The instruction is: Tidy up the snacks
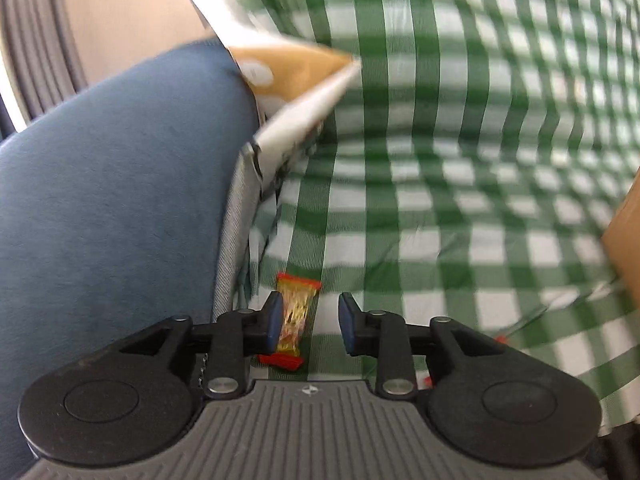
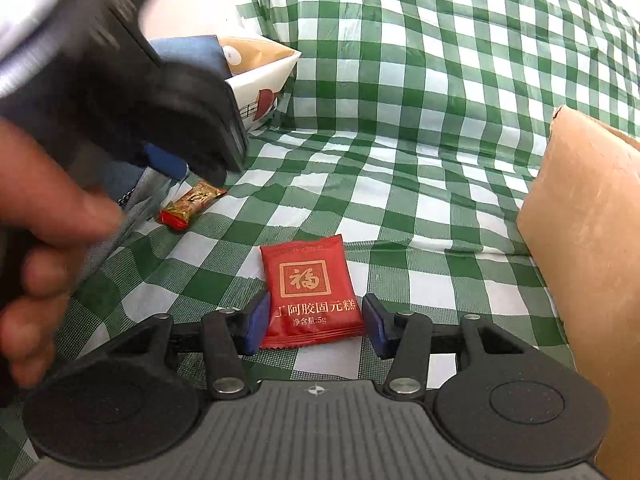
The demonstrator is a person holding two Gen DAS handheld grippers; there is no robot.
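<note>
Left gripper: jaws parted, hanging over the candy on the cloth; centre it before closing (it sits against the left pad). Right gripper: open, straddling the red packet, not yet pinching.

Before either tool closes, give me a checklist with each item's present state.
1. Right tool open: ok, pads clear of the packet.
2. Red packet between the right fingers, flat on the checked cloth: ok.
3. Left tool open: ok.
4. Gold candy centred in the left tool: not ok, it lies against the left-hand pad.
5. Cardboard box clear of the right tool: ok, off to the side.
6. Where the snacks go: cannot tell.
</note>
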